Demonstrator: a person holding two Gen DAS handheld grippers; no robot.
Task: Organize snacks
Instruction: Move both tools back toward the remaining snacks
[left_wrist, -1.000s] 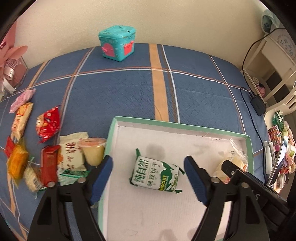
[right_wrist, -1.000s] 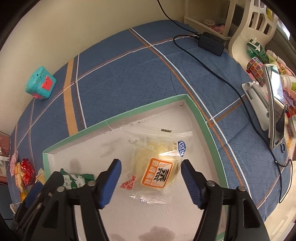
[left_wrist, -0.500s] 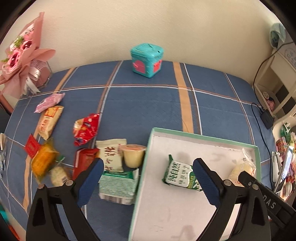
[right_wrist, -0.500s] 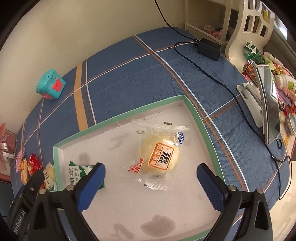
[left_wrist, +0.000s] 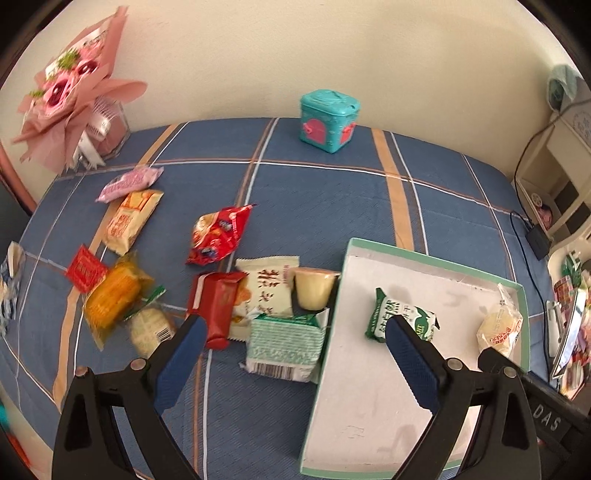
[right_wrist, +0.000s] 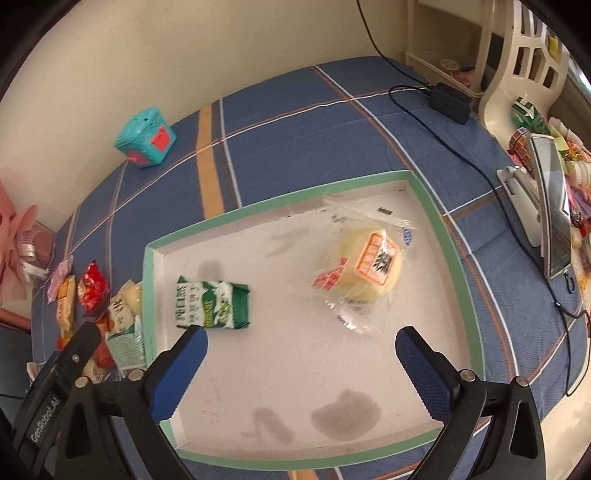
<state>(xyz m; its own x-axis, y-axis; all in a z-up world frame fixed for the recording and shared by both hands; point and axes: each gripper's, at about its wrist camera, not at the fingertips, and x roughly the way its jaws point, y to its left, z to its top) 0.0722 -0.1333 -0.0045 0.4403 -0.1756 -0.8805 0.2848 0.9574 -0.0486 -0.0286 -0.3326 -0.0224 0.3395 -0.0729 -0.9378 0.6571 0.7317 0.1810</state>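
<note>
Crinkly foil and film wrappers make up most of what the left wrist view shows: the left gripper (left_wrist: 291, 341) hangs released, its blue pads spread wide with nothing between them, above the near edge of a loose heap of snacks on the blue plaid cloth (left_wrist: 314, 206), just left of the green-rimmed tray (left_wrist: 436, 254). Nearest the pads lie a red pack (left_wrist: 218, 306), a pale green striped pack (left_wrist: 284, 341) touching the tray's left wall, a cream sachet (left_wrist: 267, 288) and a small pudding cup (left_wrist: 314, 291) just beyond it. These all look light; the flat packs would likely slide on the cloth and crumple at their sealed ends, so pinching across the filled middle seems safer, while the cup is stiffer and probably best taken across its sides, gently. Farther left sit a red bag (left_wrist: 219, 234), an orange bar (left_wrist: 127, 221) and a yellow cake pack (left_wrist: 110, 299), well apart from the tray. In the right wrist view the right gripper (right_wrist: 301, 350) is likewise released and holding nothing, over the tray's (right_wrist: 443, 236) near half. Two snacks already lie inside: a green biscuit pack (right_wrist: 212, 304) at the left and a soft bun in clear film (right_wrist: 364, 266) toward the far right corner, which would squash easily under a hard squeeze.
</note>
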